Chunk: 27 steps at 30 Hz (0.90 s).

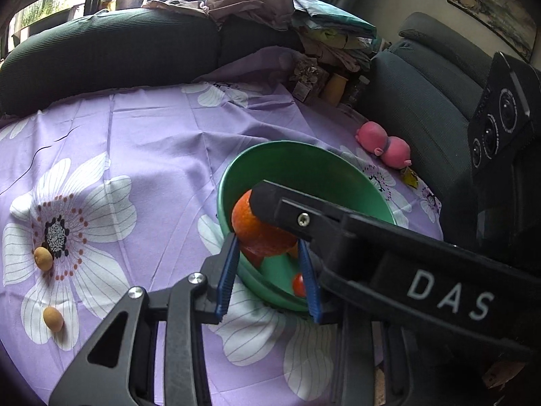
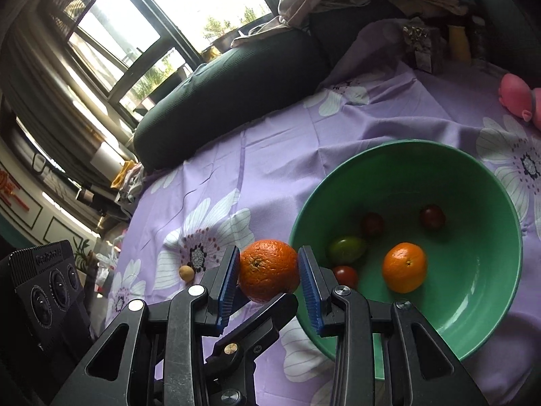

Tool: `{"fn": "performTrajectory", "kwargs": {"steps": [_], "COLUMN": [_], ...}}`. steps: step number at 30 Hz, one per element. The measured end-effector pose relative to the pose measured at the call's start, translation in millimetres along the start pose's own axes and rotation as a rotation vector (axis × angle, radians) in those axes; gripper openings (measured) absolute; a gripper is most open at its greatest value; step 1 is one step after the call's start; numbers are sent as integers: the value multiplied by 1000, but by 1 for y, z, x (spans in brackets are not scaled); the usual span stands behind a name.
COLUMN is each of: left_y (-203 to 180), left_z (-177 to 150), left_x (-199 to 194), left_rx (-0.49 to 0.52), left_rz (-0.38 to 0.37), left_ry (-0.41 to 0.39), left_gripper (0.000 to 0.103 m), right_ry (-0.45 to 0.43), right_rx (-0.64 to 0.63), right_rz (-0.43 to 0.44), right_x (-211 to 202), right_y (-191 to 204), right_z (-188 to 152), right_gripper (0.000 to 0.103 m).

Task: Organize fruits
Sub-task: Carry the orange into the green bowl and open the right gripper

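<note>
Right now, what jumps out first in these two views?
A big round orange sits between the blue-padded fingers of the right gripper, just outside the rim of the deep green bowl. Inside the bowl lie a smaller orange, a green tomato and small red tomatoes. All of it rests on a purple cloth with white flowers.

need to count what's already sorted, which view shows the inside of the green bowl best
The right wrist view. It looks down into the green bowl, showing an orange, a green fruit and three small red ones. In the left wrist view the bowl is mostly hidden behind the right gripper and the orange it holds.
</note>
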<state>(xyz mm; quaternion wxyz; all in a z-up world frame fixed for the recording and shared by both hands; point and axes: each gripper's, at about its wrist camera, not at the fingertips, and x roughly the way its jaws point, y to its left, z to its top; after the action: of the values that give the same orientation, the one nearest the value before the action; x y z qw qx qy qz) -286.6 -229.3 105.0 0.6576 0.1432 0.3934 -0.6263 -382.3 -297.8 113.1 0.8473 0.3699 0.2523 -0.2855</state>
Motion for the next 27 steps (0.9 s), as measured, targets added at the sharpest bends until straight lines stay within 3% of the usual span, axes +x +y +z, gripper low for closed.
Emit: {"fn": "performTrajectory", "kwargs": {"steps": [10, 14, 16, 22, 27], "left_y": [-30, -30, -23, 24, 101], "left_z": [8, 6, 4, -2, -9], "left_x": [34, 33, 27, -12, -51], "left_rx": [16, 2, -12, -58, -172], "left_rz": [-112, -102, -92, 43, 196], "left_ry": [71, 85, 88, 78, 90], "left_gripper": [35, 37, 43, 50, 50], "right_ry": [-37, -36, -43, -68, -24], "right_rx": [78, 109, 98, 1, -109], "right_rz": [-89, -126, -136, -100, -43], "right_x": [-19, -20, -21, -20, 2], "right_y": [-44, -54, -52, -21, 18], "right_z": [6, 6, 6, 3, -4], "right_gripper": [38, 38, 38, 43, 43]}}
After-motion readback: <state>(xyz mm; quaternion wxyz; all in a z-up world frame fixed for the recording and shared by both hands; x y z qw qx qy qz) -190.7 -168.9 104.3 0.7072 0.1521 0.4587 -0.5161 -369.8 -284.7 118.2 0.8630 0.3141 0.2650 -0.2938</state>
